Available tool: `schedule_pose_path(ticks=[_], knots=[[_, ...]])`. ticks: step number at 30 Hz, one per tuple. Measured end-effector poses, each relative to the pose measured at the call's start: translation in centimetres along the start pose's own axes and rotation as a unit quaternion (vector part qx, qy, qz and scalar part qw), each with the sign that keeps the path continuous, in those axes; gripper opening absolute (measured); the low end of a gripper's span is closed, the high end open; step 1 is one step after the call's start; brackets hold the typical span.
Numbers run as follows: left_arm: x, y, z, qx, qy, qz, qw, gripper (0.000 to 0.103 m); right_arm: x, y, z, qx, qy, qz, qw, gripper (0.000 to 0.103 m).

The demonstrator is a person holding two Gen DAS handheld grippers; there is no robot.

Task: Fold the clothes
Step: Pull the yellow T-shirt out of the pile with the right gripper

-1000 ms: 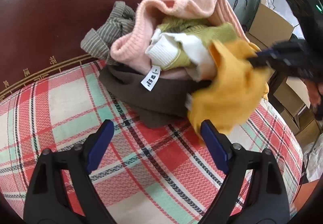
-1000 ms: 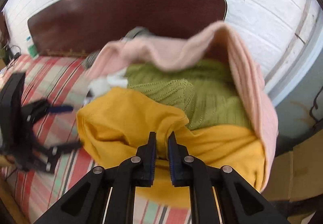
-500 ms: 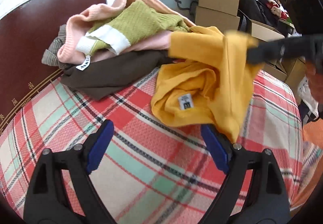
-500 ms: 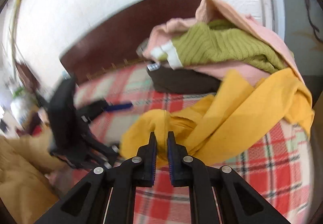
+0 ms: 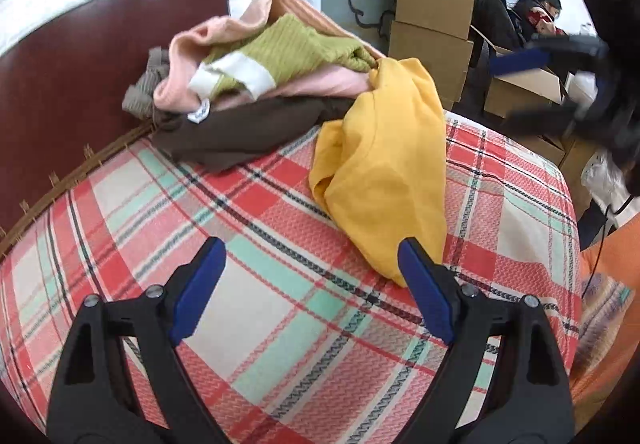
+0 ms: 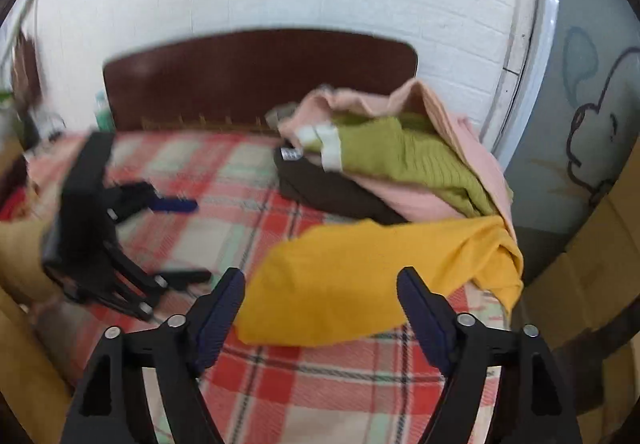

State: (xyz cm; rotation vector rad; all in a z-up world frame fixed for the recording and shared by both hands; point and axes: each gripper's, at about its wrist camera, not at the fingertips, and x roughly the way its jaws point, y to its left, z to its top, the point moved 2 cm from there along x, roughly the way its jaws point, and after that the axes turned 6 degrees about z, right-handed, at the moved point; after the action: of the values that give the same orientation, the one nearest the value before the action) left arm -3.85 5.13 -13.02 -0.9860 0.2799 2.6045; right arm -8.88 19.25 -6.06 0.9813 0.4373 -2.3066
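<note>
Right claw (image 6: 320,308) opening, dropped yellow top (image 6: 376,276) on near bed (image 6: 320,396); left claw (image 5: 312,284) released; spreading due.

Right gripper (image 6: 320,298) jaws opening above yellow garment (image 6: 372,276) on plaid bedspread (image 6: 320,384).

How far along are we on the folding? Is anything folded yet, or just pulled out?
Done: the yellow garment lies crumpled on the plaid bedspread, mostly clear of the pile. In hand: nothing; the right tool is opening, with the yellow cloth beyond its pads, and the left tool is open and empty. Left: spreading and folding the yellow piece, then the green sweater, pink garment and brown garment, all unfolded.
</note>
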Motion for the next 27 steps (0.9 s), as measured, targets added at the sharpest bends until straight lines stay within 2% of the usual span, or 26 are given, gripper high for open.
schedule_pose_path(ticks=[2, 3, 5, 6, 7, 9, 11, 13, 14, 15, 16, 17, 18, 20, 22, 24, 27], knots=[[0.0, 0.4, -0.1, -0.013, 0.005, 0.005, 0.9999, 0.089, 2.7, -0.2, -0.5, 0.018, 0.034, 0.001, 0.999, 0.082], [-0.1, 0.7, -0.2, -0.021, 0.005, 0.008, 0.9997, 0.089, 4.0, -1.2, -0.7, 0.076, 0.033, 0.037, 0.996, 0.082], [-0.3, 1.6, -0.3, -0.039, 0.007, 0.014, 0.9991, 0.089, 6.4, -3.0, -1.1, 0.190, 0.028, 0.109, 0.975, 0.083], [-0.4, 2.0, -0.4, -0.047, 0.009, 0.017, 0.9987, 0.089, 7.7, -3.4, -1.1, 0.232, 0.015, 0.132, 0.964, 0.084], [-0.5, 2.4, -0.5, -0.056, 0.011, 0.019, 0.9982, 0.089, 9.0, -3.3, -1.0, 0.251, 0.006, 0.132, 0.959, 0.086], [-0.7, 3.1, -0.7, -0.068, 0.015, 0.027, 0.9972, 0.089, 11.6, -1.8, -0.5, 0.234, 0.007, 0.094, 0.968, 0.087], [-1.1, 3.7, -1.1, -0.074, 0.017, 0.033, 0.9966, 0.089, 14.2, -0.3, -0.6, 0.194, 0.048, 0.015, 0.980, 0.088], [-1.6, 4.3, -1.6, -0.077, 0.017, 0.041, 0.9960, 0.089, 16.7, 1.3, -0.6, 0.153, 0.085, -0.062, 0.983, 0.086], [-1.8, 4.6, -1.8, -0.081, 0.017, 0.043, 0.9956, 0.089, 16.3, 1.7, -0.5, 0.141, 0.064, -0.070, 0.985, 0.080], [-2.1, 5.0, -2.1, -0.087, 0.017, 0.044, 0.9951, 0.089, 15.7, 1.2, -0.5, 0.151, 0.056, -0.064, 0.985, 0.045], [-2.3, 5.4, -2.4, -0.094, 0.019, 0.044, 0.9944, 0.089, 15.1, 0.6, -0.5, 0.162, 0.047, -0.058, 0.984, 0.016], [-2.4, 5.8, -2.6, -0.101, 0.019, 0.044, 0.9937, 0.089, 14.5, 0.1, -0.5, 0.175, 0.038, -0.049, 0.983, 0.015], [-2.6, 6.1, -2.8, -0.107, 0.018, 0.044, 0.9931, 0.089, 13.6, -1.3, -0.7, 0.219, 0.018, -0.011, 0.976, 0.014], [-3.1, 6.5, -3.0, -0.115, 0.017, 0.042, 0.9924, 0.089, 11.1, -3.9, -1.1, 0.303, -0.034, 0.070, 0.950, 0.013], [-3.6, 6.6, -2.9, -0.112, 0.012, 0.040, 0.9928, 0.089, 7.5, -5.4, -1.0, 0.346, -0.105, 0.140, 0.922, 0.013], [-4.1, 6.5, -2.5, -0.108, 0.005, 0.039, 0.9934, 0.089, 3.0, -5.5, 0.1, 0.336, -0.174, 0.194, 0.905, 0.012], [-5.0, 6.1, -1.6, -0.104, -0.010, 0.034, 0.9939, 0.089, -3.5, -5.3, 2.1, 0.312, -0.244, 0.230, 0.889, 0.012]])
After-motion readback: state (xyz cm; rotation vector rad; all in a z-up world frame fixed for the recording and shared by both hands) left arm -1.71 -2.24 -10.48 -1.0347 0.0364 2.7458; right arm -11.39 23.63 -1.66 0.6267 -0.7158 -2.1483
